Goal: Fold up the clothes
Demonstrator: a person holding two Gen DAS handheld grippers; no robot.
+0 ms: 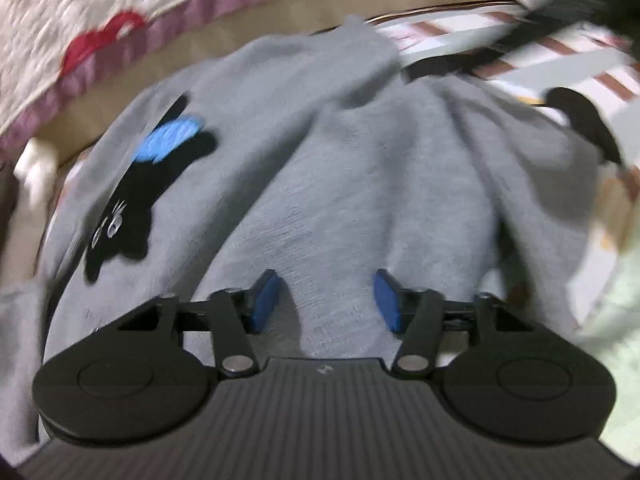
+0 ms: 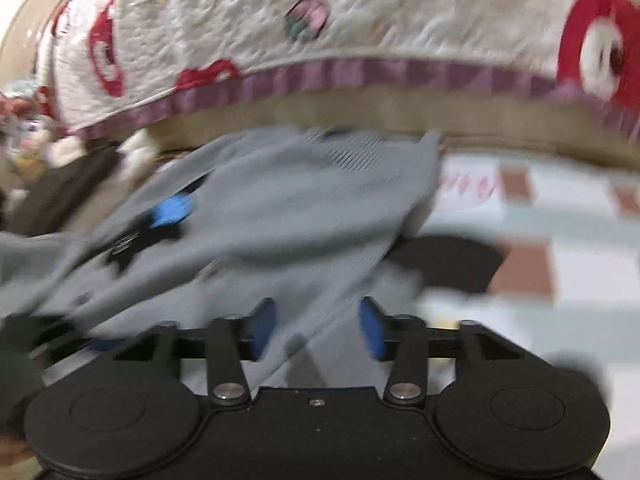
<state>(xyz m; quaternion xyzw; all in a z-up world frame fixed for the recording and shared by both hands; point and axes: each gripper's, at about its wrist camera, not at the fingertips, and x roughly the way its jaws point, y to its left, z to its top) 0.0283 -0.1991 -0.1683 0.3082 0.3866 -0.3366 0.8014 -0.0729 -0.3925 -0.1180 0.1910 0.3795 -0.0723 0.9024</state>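
At the bottom of the left wrist view my left gripper [image 1: 326, 300] has its blue fingers [image 1: 264, 300] wide apart, with grey cloth lying between them but not pinched. At the bottom of the right wrist view my right gripper [image 2: 318, 328] also stands wide, and a ridge of the same cloth runs up between its fingers, which do not close on it. The grey sweatshirt [image 1: 360, 184] fills the middle of both views, rumpled in long creases, lying on a patterned sheet [image 2: 540, 208]; its black and blue cartoon patch [image 1: 160, 184] is at middle left. I judge it soft, limp and rather thick, so it will sag and drag; I would take it at a hem or at the shoulder seams, not mid-panel. Farther up lies a quilted blanket [image 2: 360, 12] with purple border
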